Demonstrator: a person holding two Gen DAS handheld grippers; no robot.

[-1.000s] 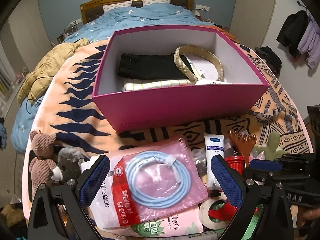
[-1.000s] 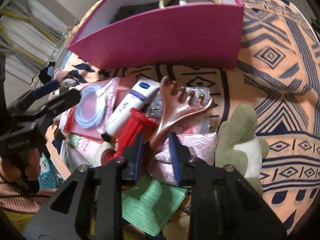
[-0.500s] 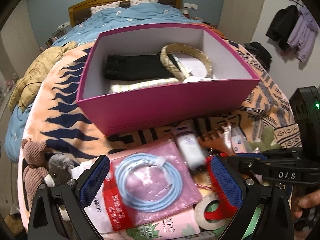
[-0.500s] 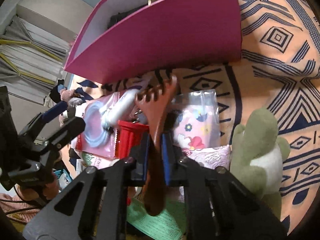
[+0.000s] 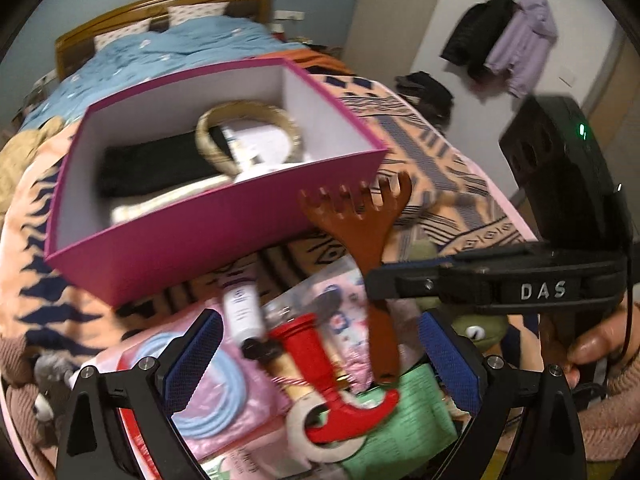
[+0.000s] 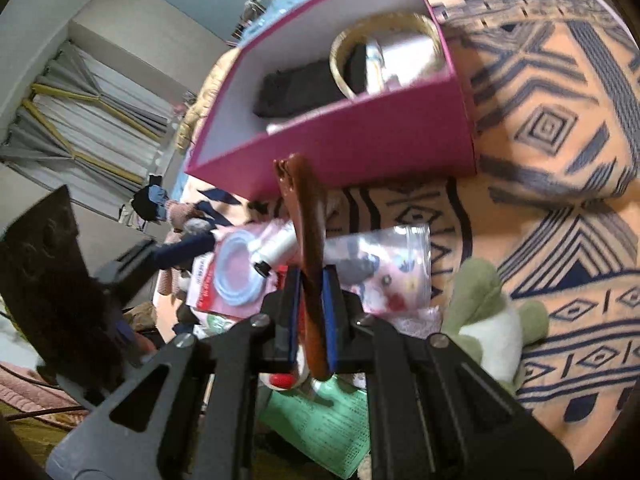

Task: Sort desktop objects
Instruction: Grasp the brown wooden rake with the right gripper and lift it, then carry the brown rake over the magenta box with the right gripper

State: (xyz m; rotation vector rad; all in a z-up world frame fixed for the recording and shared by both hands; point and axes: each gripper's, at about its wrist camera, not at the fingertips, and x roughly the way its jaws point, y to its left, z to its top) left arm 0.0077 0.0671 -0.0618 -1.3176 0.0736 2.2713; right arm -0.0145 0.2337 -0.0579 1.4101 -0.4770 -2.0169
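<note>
The brown wooden comb (image 6: 306,216), judged stiff, light and best gripped mid-handle, is clamped by the right gripper (image 6: 311,312), at six o'clock of the pink box (image 6: 360,144), while the left gripper (image 5: 320,360) is held open.

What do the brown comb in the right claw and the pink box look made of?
Comb: probably polished wood, possibly hard plastic. It is a uniform reddish brown with a smooth sheen and thick, rigid teeth; blur hides any grain. Box: looks like matte paper-covered cardboard, with thin, straight walls, magenta outside and plain pale grey-white inside, and sharp folded corners.
</note>
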